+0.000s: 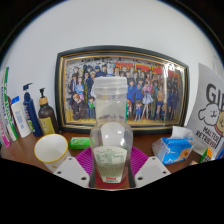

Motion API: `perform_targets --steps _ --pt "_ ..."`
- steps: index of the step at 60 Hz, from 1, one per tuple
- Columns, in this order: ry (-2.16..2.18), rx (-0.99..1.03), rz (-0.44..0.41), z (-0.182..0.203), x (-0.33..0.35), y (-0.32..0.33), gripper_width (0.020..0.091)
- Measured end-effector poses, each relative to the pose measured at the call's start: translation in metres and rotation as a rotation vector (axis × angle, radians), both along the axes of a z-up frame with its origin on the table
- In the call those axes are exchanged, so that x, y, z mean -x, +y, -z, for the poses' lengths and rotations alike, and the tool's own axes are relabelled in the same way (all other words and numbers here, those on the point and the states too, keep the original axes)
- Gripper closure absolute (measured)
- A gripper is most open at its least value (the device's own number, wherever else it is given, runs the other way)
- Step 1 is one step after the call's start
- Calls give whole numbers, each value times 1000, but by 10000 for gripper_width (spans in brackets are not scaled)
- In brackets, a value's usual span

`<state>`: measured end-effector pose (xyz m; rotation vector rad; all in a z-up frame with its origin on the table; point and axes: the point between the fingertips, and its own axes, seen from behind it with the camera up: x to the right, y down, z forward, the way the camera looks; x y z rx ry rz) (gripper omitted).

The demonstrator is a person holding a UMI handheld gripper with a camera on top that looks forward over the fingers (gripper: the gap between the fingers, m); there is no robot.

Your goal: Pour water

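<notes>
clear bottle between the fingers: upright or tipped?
Upright. The clear bottle stands vertical with its white cap on top, between the fingers of the gripper, in front of the framed photo. Water level: cannot tell.

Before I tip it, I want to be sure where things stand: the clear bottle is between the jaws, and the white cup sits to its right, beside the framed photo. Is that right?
Not quite. The gripper view shows the clear bottle between the jaws, but the white cup sits to its left, not its right. The framed photo stands behind both.
</notes>
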<state>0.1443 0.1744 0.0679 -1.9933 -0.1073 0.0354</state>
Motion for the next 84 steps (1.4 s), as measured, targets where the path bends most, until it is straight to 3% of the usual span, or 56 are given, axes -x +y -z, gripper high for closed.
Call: perform_targets --steps 6,13,23,29,30,32,45,71,84 --pt "25 15 -3 22 0 1 638" --pt "41 -47 -15 19 1 2 631" --pt "45 -37 -13 20 -1 2 542" --pt "21 6 -4 20 -3 -8 249" --pt "23 8 -6 18 -2 -10 234" --pt "29 13 -8 14 0 -16 259" --pt "-10 89 31 -20 2 -84 250" --pt "-43 199 120 -103 71 -316 251" --pt "-123 188 131 -122 83 -373 249"
